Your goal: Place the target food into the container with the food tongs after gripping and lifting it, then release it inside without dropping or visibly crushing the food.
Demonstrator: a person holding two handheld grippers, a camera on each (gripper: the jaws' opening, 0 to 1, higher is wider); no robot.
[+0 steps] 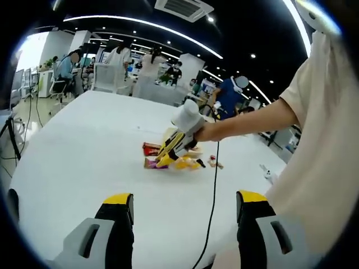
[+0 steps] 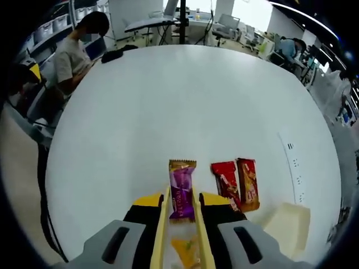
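Note:
On the white table lies a purple snack packet, flat, its near end between the two yellow arms of the food tongs. My right gripper is shut on those tongs, its jaws pressing their arms from outside. Whether the tongs pinch the packet I cannot tell. A yellow item shows beneath the tongs. The cream container sits to the right. In the left gripper view the right gripper reaches down with the tongs to the snacks. My left gripper hangs open, empty.
A red packet and an orange-brown packet lie side by side right of the purple one. A black cable runs across the table. A person's arm holds the right gripper. People and chairs stand around the far edges.

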